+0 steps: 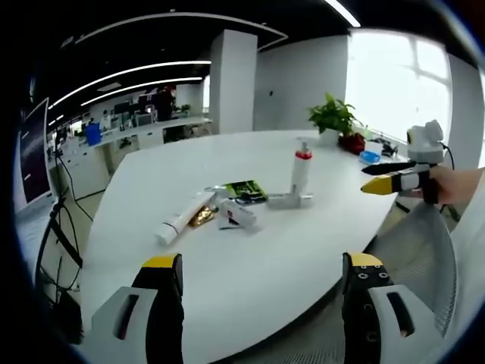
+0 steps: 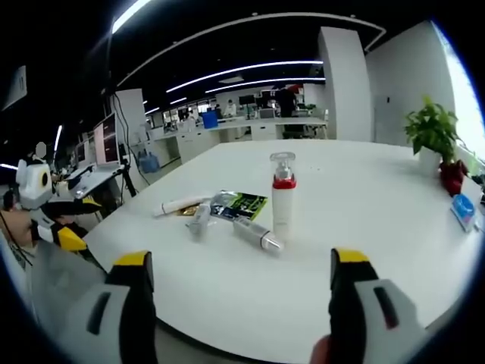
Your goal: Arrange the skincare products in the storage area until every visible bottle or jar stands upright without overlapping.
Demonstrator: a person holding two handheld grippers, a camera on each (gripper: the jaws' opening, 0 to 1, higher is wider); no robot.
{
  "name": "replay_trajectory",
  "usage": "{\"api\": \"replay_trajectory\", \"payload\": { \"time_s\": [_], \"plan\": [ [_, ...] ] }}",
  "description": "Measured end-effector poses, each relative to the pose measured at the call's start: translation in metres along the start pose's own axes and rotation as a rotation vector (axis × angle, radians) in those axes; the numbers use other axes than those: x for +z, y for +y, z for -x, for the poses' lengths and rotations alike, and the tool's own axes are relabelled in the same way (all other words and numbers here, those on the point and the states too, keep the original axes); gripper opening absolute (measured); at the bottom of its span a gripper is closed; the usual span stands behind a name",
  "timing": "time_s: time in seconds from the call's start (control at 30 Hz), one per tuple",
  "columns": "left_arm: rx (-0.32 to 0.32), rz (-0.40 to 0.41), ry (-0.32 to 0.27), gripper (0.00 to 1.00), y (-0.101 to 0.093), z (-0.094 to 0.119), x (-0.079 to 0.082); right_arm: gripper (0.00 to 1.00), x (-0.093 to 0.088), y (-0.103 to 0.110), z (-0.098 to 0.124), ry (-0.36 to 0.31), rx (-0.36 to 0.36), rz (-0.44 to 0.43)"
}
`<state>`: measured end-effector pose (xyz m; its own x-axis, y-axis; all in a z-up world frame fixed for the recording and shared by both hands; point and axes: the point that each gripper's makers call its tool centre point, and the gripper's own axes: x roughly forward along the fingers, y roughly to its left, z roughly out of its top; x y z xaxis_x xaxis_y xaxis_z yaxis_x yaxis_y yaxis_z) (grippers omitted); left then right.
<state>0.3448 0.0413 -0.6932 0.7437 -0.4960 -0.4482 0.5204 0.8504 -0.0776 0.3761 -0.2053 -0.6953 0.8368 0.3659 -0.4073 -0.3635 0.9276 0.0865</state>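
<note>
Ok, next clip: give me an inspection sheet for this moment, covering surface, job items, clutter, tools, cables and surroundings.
Surface: white table, mostly bare.
Job's things: pump bottle upright; white tube, short tube and grey tube lying flat near it.
Clutter: green packet and gold sachet among the tubes; blue object near the table edge.
Grippers: left tool open, empty, above the near edge; right tool open, empty.
Cables: dark cables hang beside the table.
Surroundings: potted plant, red pot, monitor, pillar, office desks behind.
</note>
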Motion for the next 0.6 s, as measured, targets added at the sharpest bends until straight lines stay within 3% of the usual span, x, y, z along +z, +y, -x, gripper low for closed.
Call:
{"api": "replay_trajectory", "payload": {
  "time_s": [0.37,0.6],
  "plan": [
    [-0.019,-0.004,0.064,0.91,-0.004,-0.005,-0.004,0.97,0.002,0.005,0.000,0.000,0.046,-0.022],
    [-0.055,-0.060,0.080,0.91,-0.014,-0.023,0.007,0.96,0.001,0.005,0.000,0.008,0.054,-0.034]
  ]
}}
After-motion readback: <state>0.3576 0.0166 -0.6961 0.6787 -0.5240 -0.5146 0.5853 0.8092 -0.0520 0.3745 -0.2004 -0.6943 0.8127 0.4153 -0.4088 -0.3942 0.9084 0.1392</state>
